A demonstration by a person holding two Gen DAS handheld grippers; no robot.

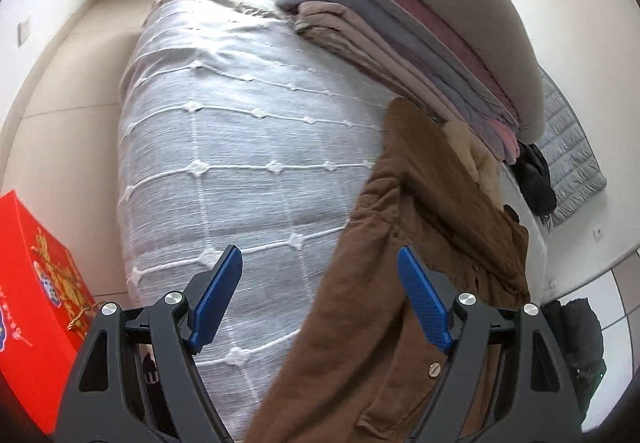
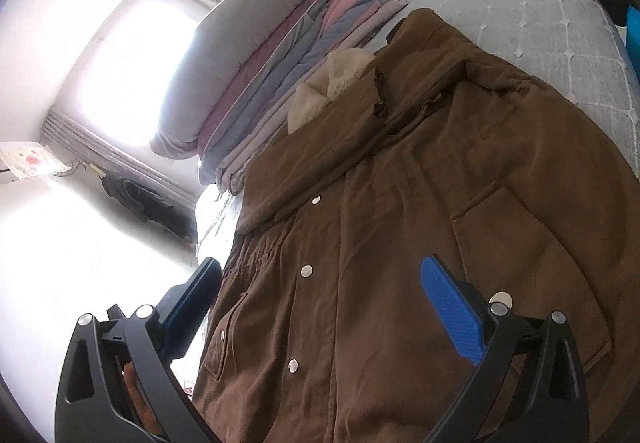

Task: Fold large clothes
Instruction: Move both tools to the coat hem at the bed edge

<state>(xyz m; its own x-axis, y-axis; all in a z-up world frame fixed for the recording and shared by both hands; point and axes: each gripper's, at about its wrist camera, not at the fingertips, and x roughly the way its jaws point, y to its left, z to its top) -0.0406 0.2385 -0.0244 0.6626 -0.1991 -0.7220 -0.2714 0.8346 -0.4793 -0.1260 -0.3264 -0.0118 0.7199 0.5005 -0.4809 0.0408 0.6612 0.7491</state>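
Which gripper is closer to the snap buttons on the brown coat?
Right. The right gripper hangs open directly over the brown coat's snap buttons. The left gripper, also open, sits at the coat's edge, mostly over the white bedspread.

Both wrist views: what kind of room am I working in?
Most likely a bedroom: a bed under a white cover, stacked folded quilts with a pillow on top, and a curtained window.

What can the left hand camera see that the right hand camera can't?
Only the left camera shows the red box on the floor beside the bed. Only the right camera shows the bright window and the coat's metal snaps. Both show the brown coat lying on the white bedspread, next to the stack of folded blankets.
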